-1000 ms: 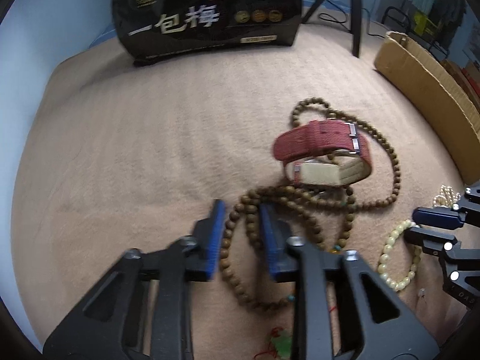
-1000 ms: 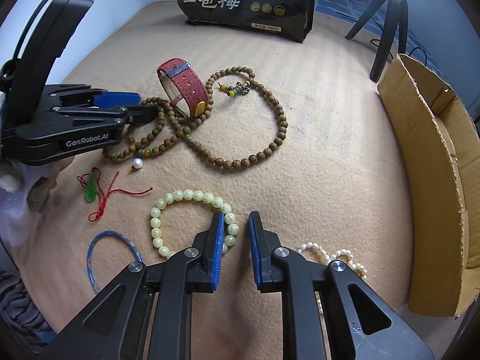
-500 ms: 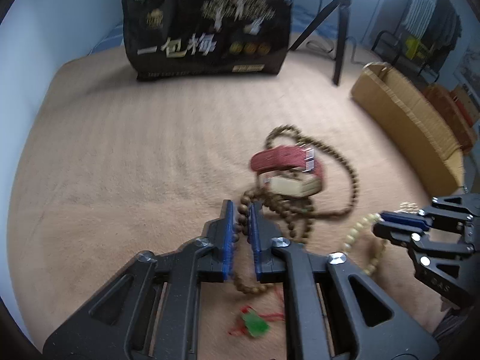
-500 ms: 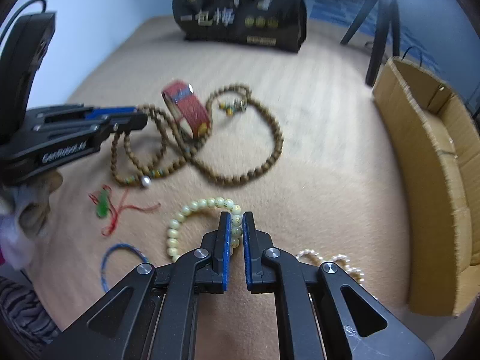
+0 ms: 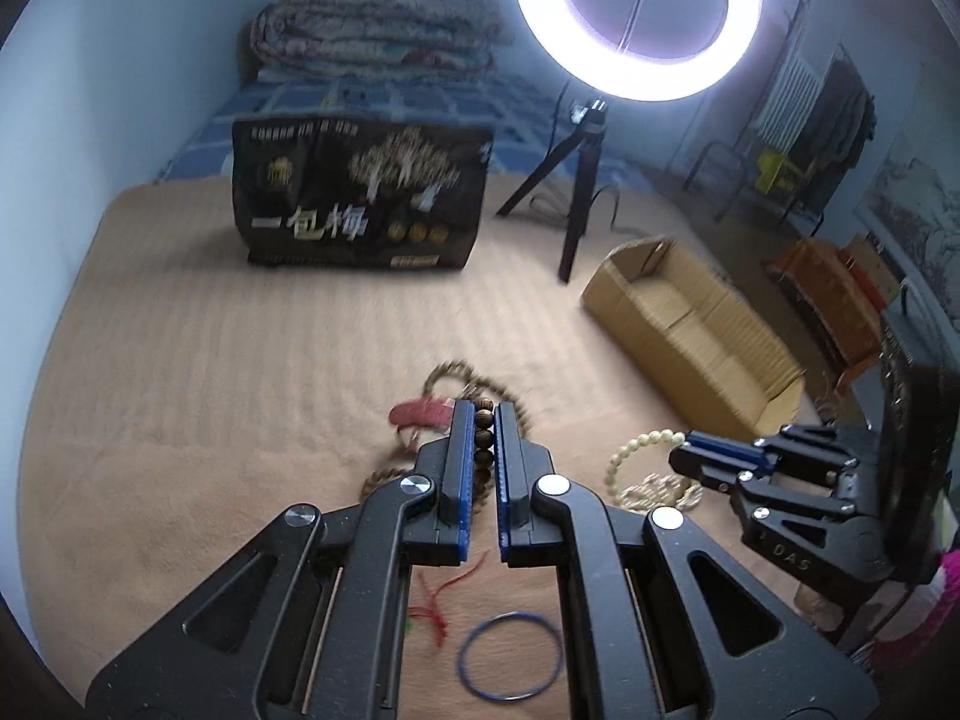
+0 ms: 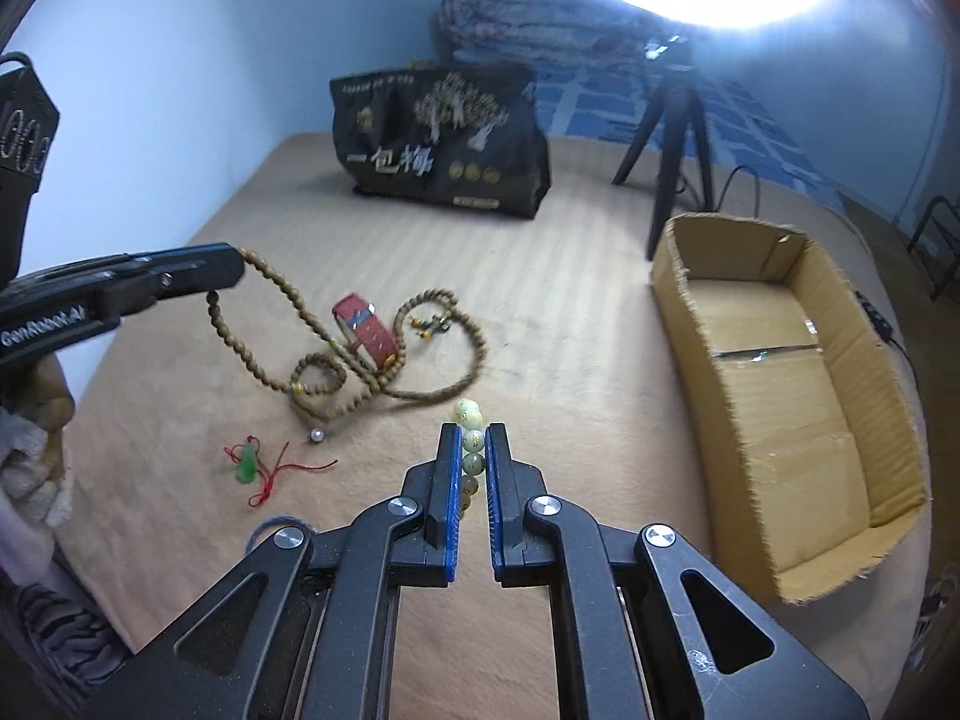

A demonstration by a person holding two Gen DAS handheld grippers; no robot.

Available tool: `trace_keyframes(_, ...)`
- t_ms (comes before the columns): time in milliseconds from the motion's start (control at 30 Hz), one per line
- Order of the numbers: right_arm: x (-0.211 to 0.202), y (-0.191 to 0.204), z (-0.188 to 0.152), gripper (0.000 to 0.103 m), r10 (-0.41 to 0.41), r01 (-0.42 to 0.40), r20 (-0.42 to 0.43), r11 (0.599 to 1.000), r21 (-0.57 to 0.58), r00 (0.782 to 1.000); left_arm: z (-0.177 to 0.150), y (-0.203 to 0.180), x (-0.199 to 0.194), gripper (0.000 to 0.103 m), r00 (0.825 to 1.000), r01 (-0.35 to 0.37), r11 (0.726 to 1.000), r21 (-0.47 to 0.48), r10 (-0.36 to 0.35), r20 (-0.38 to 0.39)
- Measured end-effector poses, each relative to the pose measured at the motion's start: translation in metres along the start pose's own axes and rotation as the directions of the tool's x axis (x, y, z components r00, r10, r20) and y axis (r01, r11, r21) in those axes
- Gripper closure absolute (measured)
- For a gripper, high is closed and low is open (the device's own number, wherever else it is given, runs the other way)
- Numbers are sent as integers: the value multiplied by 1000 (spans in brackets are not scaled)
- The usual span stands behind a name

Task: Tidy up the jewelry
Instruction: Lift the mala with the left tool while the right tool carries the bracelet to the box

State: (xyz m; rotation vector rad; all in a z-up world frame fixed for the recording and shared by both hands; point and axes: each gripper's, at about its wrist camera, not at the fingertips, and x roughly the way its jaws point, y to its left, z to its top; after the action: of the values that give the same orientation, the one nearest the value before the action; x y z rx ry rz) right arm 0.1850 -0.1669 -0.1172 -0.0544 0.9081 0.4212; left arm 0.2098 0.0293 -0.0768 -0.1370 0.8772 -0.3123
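Right wrist view: our left gripper [image 6: 231, 267] pinches the brown bead necklace [image 6: 336, 354], lifting one end (the rest trails on the blanket [image 6: 540, 324]); our right gripper [image 6: 473, 450] clamps the pale bead bracelet [image 6: 471, 438] left of the cardboard box [image 6: 774, 384].

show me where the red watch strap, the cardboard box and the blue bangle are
red watch strap [image 6: 371, 333], right wrist view, on its outer red band.
cardboard box [image 6: 774, 384], right wrist view, on its inside floor.
blue bangle [image 5: 474, 681], left wrist view, on its lower left rim.
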Motion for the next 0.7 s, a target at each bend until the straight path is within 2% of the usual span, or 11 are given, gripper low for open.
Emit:
trace_keyframes(400, -74, -26, 2, 97, -16, 6, 162, 998, 59, 987, 48, -39, -62, 100, 991, 66, 998, -2, -65, 120)
trace_keyframes(700, -112, -44, -3, 97, -31, 12, 232, 996, 85, 972, 92, -81, -110, 100, 974, 75, 996, 56, -85, 209)
